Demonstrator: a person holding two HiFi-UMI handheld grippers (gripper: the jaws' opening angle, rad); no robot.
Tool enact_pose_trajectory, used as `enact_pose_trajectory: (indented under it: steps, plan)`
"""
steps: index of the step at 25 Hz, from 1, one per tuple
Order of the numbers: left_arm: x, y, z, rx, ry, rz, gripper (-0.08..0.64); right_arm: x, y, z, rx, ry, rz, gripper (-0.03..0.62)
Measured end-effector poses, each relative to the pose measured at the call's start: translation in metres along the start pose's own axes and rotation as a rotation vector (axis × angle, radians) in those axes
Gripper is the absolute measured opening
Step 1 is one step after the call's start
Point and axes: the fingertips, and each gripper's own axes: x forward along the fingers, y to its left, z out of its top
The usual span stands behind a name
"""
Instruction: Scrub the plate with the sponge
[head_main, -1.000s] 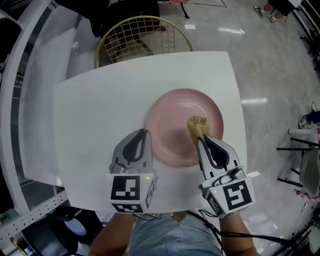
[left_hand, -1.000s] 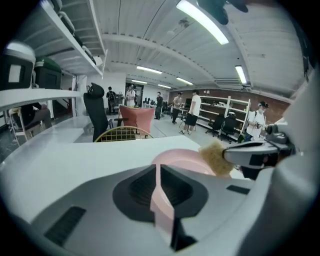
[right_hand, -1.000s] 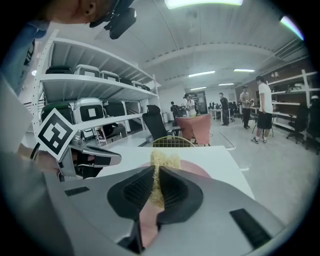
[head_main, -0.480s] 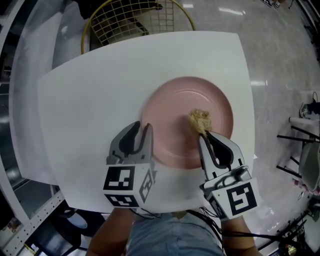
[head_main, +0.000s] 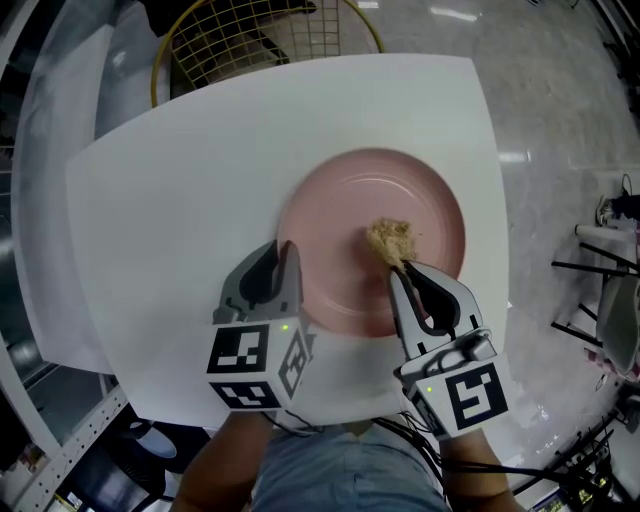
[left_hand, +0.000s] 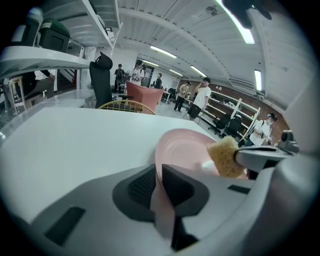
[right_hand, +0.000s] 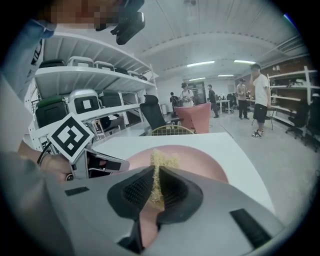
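My left tongs pinch the near rim of the plate, steadying it on the counter. My right tongs clamp the sponge, which rests just ahead of them on the plate's middle. Scrubbing seems under way, but I can't tell how much is left.

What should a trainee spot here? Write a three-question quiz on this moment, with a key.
1. True or false: the left tool is shut on the rim of the pink plate.
2. Which tool grips the sponge? A) left B) right C) neither
3. Fill in: in the head view the sponge sits over the ____, not over the bare table.

Key:
1. True.
2. B: the right tool pinches the sponge between its jaws.
3. Plate.
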Motion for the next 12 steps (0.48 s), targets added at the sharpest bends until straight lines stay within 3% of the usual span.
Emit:
enact_pose_trajectory:
  steps: [6,12]
  plan:
    - [-0.009,-0.003,0.013,-0.013,-0.047,0.010,0.032,0.000,-0.001,-0.004,0.000,0.021,-0.004,0.035]
    - [-0.026,-0.019,0.030,0.035,-0.086,-0.008,0.023,-0.002,0.002,0.003,0.008,0.018,0.011,0.035]
